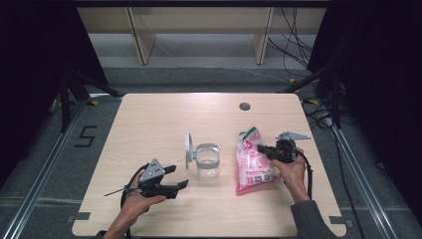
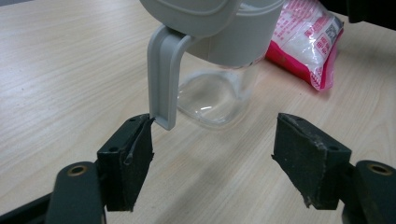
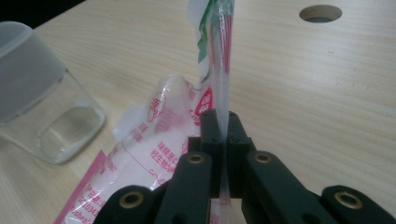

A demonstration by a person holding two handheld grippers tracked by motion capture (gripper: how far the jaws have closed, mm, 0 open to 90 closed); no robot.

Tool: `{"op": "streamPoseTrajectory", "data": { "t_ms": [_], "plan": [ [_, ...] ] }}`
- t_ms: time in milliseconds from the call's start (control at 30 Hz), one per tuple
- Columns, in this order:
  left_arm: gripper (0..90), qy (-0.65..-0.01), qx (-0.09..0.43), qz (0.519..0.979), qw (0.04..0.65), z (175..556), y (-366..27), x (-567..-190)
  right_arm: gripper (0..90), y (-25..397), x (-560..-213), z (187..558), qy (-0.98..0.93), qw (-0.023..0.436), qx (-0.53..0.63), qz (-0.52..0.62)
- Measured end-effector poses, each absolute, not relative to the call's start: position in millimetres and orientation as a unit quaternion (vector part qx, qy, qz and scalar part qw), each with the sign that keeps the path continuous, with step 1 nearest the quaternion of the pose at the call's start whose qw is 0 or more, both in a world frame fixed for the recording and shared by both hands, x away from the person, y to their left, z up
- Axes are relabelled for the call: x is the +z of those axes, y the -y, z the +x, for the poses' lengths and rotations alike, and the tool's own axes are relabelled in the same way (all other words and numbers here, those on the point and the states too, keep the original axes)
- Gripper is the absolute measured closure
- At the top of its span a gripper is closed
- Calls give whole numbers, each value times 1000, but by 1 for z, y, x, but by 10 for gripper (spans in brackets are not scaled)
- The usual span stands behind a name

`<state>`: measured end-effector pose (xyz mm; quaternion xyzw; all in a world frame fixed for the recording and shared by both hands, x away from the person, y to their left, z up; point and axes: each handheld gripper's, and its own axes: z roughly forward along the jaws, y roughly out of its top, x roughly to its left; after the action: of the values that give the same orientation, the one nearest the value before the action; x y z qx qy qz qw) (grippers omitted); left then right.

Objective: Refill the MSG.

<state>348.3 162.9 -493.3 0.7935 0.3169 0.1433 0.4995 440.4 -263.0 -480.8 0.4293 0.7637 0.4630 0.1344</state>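
The left gripper (image 1: 175, 178) holds its jaws wide apart just before the clear jar (image 1: 207, 160), whose grey lid (image 1: 188, 148) stands open. Right of it, the right gripper (image 1: 263, 150) pinches the pink bag (image 1: 252, 167), mid-bench (image 1: 149, 119) with open room around.

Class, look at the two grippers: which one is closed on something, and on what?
The right gripper, its jaws shut on the pink bag's edge. The left gripper stands open before the clear jar.
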Motion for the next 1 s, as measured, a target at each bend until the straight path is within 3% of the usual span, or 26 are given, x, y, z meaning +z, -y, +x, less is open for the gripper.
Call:
{"op": "streamPoseTrajectory", "data": {
  "t_ms": [200, 300, 433, 600, 700, 800, 1000],
  "plan": [
    [278, -318, 144, 792, 501, 348, -162, -493, 900, 264, -468, 427, -749, 122, 496, 423],
    [279, -324, 139, 788, 505, 346, -160, -493, 900, 264, -465, 422, -744, 138, 512, 405],
    [279, -321, 134, 791, 503, 344, -158, -495, 900, 261, -456, 412, -732, 117, 523, 420],
    [279, -310, 138, 797, 500, 343, -157, -495, 900, 262, -448, 405, -727, 120, 548, 395],
    [280, -314, 131, 793, 506, 342, -154, -495, 900, 261, -443, 400, -728, 146, 555, 374],
    [281, -312, 131, 793, 507, 340, -152, -495, 900, 258, -437, 395, -723, 130, 565, 376],
    [284, -309, 127, 793, 509, 337, -146, -495, 900, 252, -426, 389, -719, 142, 577, 360]
  ]
}}
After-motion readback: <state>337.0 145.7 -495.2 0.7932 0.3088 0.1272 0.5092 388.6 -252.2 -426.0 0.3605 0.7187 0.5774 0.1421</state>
